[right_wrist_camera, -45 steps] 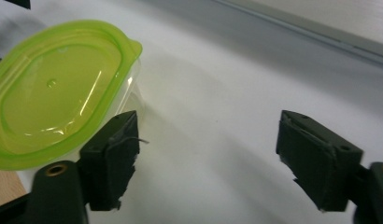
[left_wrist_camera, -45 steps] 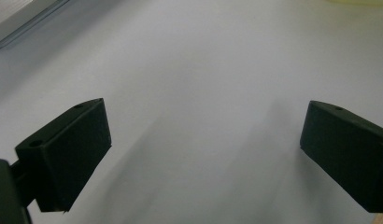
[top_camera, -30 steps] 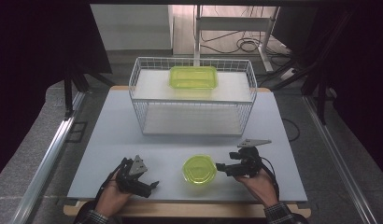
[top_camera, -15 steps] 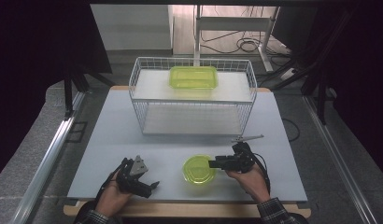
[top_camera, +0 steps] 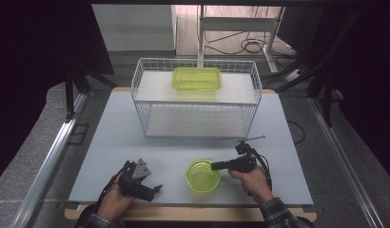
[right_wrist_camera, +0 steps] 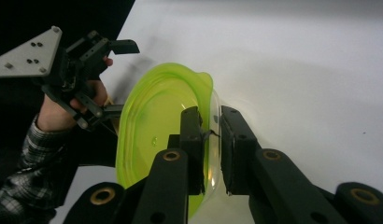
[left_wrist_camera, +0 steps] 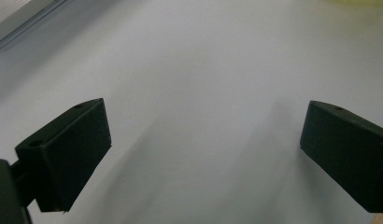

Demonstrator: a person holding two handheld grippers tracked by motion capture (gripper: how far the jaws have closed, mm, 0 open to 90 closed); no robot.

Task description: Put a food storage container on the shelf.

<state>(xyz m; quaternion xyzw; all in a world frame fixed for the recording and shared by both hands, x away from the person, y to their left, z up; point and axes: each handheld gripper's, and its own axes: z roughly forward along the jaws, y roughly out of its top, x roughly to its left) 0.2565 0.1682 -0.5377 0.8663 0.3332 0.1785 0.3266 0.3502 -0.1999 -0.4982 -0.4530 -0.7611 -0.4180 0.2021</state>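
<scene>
Gripping the empty green bowl's rim, right claw closing.

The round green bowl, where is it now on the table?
In the high view, the round green bowl sits near the table's front edge, between both hands, in front of the wire basket; the right hand-held gripper pinches its rim.

surface: pale grey rectangular table with light wooden edge | back half: white wire basket stands on it, green rectangular plastic container inside | front middle: small round yellow-green plastic bowl rests on table
</scene>
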